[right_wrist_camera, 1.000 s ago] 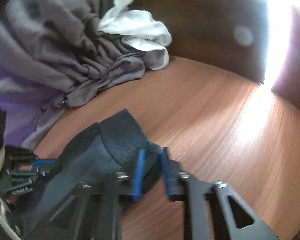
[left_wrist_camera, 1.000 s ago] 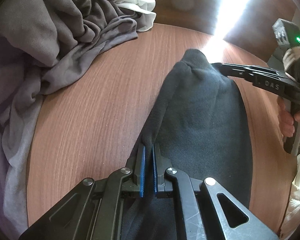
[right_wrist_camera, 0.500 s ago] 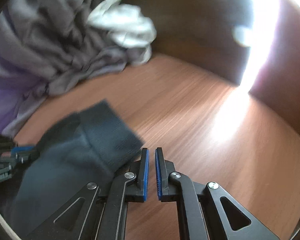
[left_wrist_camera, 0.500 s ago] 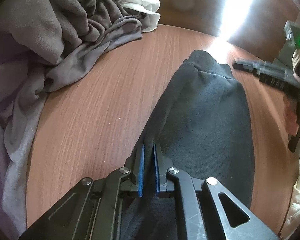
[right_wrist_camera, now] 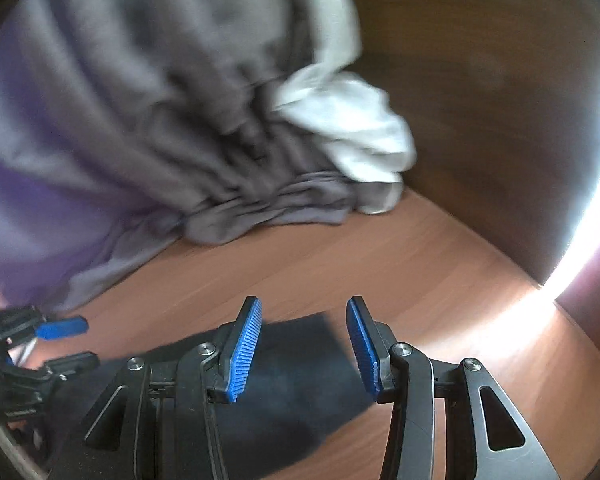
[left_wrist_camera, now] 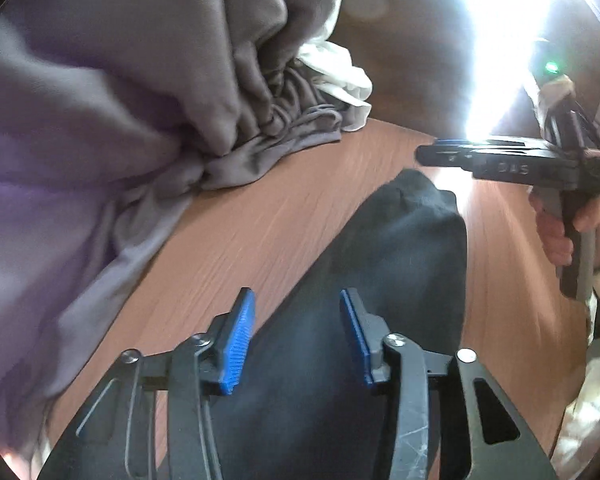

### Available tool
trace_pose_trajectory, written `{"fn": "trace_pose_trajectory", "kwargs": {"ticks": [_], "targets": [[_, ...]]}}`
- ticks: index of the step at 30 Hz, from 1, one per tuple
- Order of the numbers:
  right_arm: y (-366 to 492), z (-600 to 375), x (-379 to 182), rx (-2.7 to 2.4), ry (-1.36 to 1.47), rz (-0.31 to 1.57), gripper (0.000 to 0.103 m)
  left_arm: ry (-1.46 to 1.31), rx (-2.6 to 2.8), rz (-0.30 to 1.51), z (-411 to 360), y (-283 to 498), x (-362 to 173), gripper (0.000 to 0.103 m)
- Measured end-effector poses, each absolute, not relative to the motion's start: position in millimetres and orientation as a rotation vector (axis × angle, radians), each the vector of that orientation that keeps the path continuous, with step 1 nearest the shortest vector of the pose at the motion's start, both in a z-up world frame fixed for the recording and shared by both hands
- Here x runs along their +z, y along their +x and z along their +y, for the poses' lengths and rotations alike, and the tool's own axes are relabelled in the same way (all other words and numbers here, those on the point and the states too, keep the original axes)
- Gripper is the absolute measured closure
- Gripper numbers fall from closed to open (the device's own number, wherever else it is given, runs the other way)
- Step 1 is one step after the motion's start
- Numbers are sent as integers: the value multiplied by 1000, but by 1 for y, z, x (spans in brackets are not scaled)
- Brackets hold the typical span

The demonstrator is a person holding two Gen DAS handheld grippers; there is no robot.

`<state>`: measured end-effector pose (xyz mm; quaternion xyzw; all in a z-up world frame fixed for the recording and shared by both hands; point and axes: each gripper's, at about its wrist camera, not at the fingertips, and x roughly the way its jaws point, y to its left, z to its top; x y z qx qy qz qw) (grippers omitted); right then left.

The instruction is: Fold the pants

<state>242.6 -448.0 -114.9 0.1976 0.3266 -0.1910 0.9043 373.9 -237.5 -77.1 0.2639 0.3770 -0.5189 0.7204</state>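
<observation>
My left gripper [left_wrist_camera: 296, 336] is opening, jaws approx half apart, blue pads clear of cloth. The dark pants [left_wrist_camera: 384, 280] lie flat on the wood table [left_wrist_camera: 260, 232] below it, not held. My right gripper [right_wrist_camera: 304, 346] is opening too, nothing pinched; the pants' cuff end sits under it. Grey clothes pile [right_wrist_camera: 204, 128] w/ a white cloth [right_wrist_camera: 352, 128] at the back.

Wooden table [left_wrist_camera: 260, 232] bears dark pants [left_wrist_camera: 388, 264] and grey cloth [left_wrist_camera: 148, 128].
</observation>
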Motion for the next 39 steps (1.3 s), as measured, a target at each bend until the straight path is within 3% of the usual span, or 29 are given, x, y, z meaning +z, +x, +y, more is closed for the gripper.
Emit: {"fn": "trace_pose_trajectory", "kwargs": {"ticks": [14, 19, 21, 23, 30, 31, 34, 39], "targets": [[349, -300, -108, 299, -11, 867, 57, 526, -1089, 1053, -151, 421, -101, 55], [386, -276, -136, 510, -49, 1008, 58, 512, -1088, 1130, -151, 436, -124, 64], [396, -276, -144, 527, -31, 1034, 58, 504, -1073, 1176, -151, 442, -135, 80], [402, -280, -153, 506, -9, 1057, 58, 473, -1067, 1183, -149, 443, -136, 86], [408, -277, -163, 521, -18, 1068, 58, 516, -967, 1023, -150, 421, -108, 87], [408, -277, -161, 517, -24, 1057, 58, 518, -957, 1027, -150, 422, -110, 87], [406, -283, -156, 476, -53, 1041, 81, 520, -916, 1069, -154, 430, -125, 87], [408, -291, -156, 360, -66, 1024, 81, 451, -875, 1125, -150, 445, -143, 85]]}}
